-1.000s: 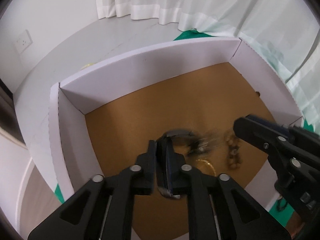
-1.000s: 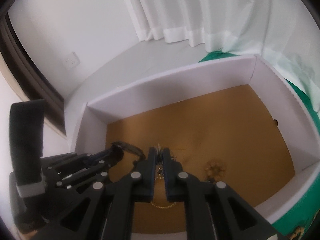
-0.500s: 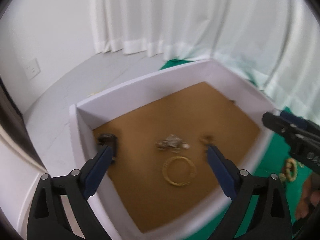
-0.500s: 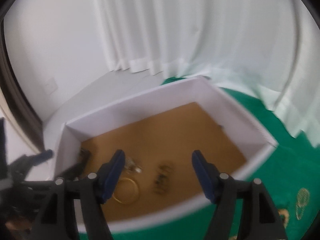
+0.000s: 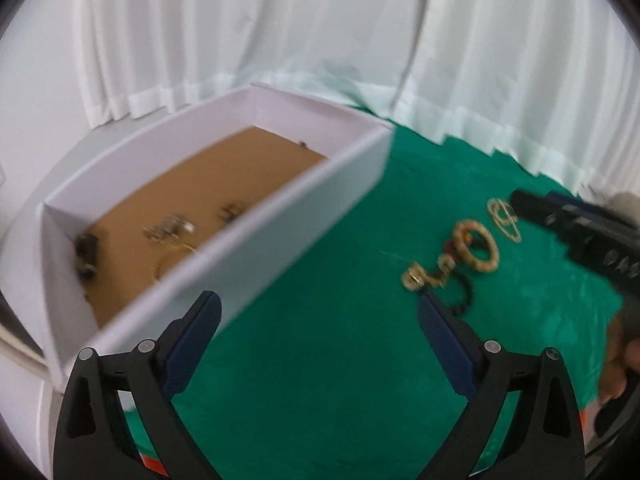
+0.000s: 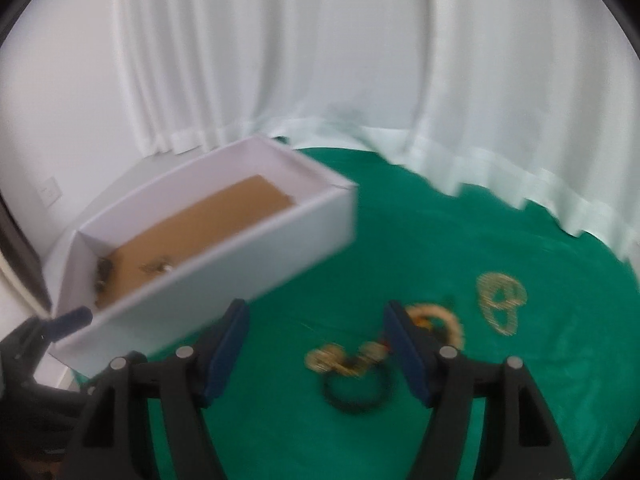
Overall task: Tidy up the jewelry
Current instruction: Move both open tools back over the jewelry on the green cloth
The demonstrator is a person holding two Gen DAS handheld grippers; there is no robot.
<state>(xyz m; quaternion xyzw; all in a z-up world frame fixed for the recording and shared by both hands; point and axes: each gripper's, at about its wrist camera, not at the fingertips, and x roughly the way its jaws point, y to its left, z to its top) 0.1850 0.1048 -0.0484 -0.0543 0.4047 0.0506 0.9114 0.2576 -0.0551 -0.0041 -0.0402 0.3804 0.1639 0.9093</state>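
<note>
While a few pieces already sit in the white box [image 5: 280, 216] at your 10 o'clock, the gold jewelry [image 6: 436, 332] on the green cloth [image 5: 340, 360] at 2 o'clock is still yours to move. Both your left gripper [image 5: 320, 344] and right gripper [image 6: 316, 352] are spread wide and empty, and only the box wall's in the way.
</note>
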